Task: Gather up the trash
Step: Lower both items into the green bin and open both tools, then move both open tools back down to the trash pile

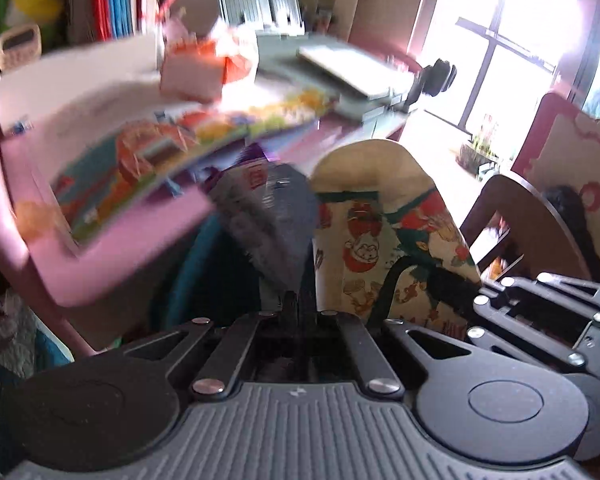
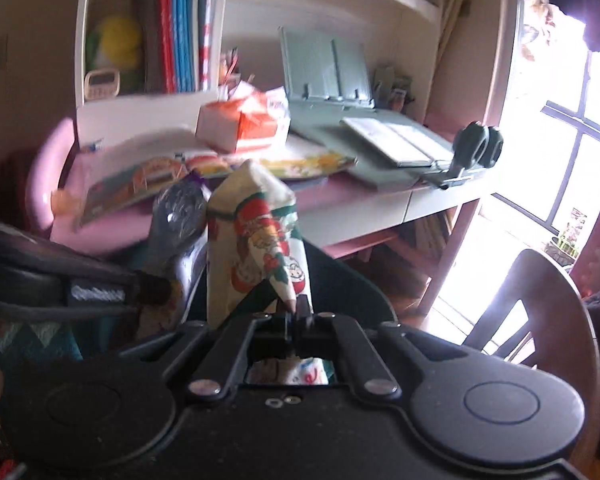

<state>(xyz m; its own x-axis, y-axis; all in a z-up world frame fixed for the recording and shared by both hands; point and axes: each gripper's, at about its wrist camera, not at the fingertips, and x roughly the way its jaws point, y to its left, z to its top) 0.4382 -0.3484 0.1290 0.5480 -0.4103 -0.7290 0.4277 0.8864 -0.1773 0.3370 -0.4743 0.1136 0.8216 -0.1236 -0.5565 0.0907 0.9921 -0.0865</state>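
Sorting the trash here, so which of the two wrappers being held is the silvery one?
The foil wrapper in the left tool: grey and shiny with a purple edge. The right tool holds the cream cartoon-printed wrapper instead.

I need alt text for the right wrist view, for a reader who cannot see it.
The right tool, shut, pinches a cream wrapper with red cartoon prints; beside it the left tool holds a silver foil wrapper. Behind them is a pink desk with a picture book, an orange tissue box and a grey book stand.

Motion blur smears the picture book (image 1: 188, 152) on the desk, perhaps a placemat.
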